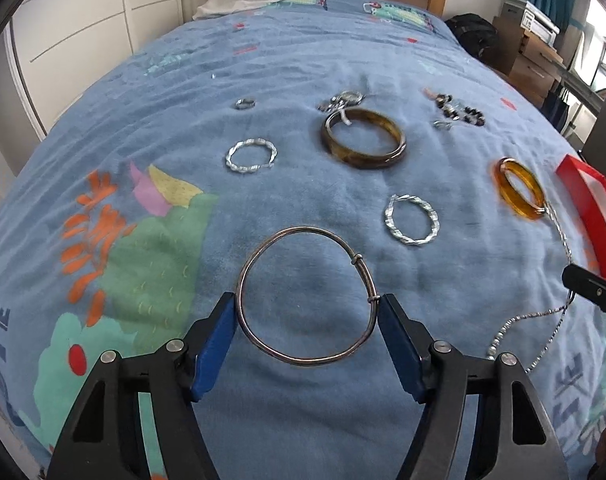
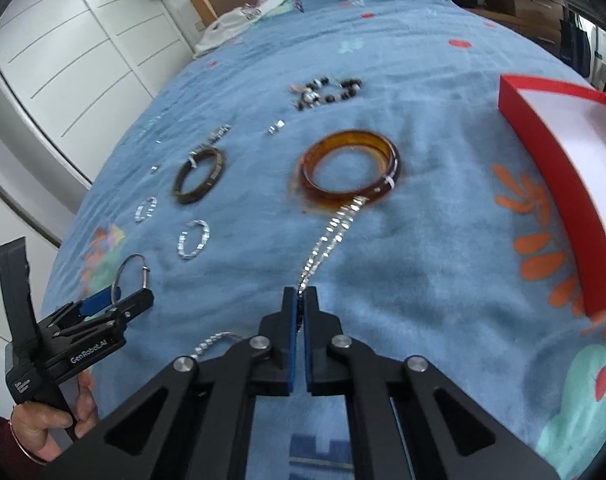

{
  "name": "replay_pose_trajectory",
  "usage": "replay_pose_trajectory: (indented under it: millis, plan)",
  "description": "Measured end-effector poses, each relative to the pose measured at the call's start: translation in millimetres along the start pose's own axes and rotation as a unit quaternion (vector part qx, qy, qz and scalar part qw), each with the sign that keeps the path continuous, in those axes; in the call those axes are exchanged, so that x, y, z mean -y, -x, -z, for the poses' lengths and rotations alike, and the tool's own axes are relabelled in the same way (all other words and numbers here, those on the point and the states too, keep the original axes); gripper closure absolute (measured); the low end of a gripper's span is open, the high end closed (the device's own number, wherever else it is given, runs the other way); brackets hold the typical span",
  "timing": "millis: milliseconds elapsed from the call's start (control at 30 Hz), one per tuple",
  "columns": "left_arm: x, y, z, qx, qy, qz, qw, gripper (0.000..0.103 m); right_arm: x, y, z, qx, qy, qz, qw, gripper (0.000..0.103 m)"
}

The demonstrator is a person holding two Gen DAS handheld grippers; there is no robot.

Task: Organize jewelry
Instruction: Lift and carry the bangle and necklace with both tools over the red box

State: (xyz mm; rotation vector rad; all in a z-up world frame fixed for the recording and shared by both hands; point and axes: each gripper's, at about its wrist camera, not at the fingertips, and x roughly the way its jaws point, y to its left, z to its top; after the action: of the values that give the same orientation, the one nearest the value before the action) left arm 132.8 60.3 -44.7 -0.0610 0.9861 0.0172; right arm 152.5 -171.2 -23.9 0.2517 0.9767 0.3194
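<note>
L gripper [image 1: 307, 312]: jaws clamp thin silver bangle [image 1: 263, 256] btwn pads.
R gripper [image 2: 301, 300]: clenched on silver chain [image 2: 335, 224], running ahead to amber bangle [image 2: 349, 144].

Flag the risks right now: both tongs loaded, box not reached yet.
1. The silver chain in the right tongs runs up to the amber bangle; lifting may drag it.
2. The left tongs squeeze the thin wire bangle only at its sides; it could pivot or slip before the red box.
</note>
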Motion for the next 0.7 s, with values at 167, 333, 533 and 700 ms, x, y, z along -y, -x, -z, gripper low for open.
replay_pose_trajectory:
  millis: [167, 333, 533, 700]
  plan:
    - [12, 25, -6, 0.015, -0.01, 0.017, 0.9997, 0.033, 0, 32, -6, 0.029, 0.006, -0.011, 0.999, 0.1]
    - [44, 51, -19, 0.03, -0.039, 0.054, 0.9974, 0.033, 9, 74, -17, 0.063, 0.014, -0.016, 0.998, 0.1]
    - [102, 74, -46, 0.044, -0.076, 0.106, 0.9905, 0.033, 44, 128, -49, 0.106, 0.022, 0.002, 0.994, 0.1]
    - [158, 79, -71, 0.048, -0.104, 0.147, 0.9825, 0.033, 93, 158, -87, 0.129, 0.029, 0.024, 0.991, 0.1]
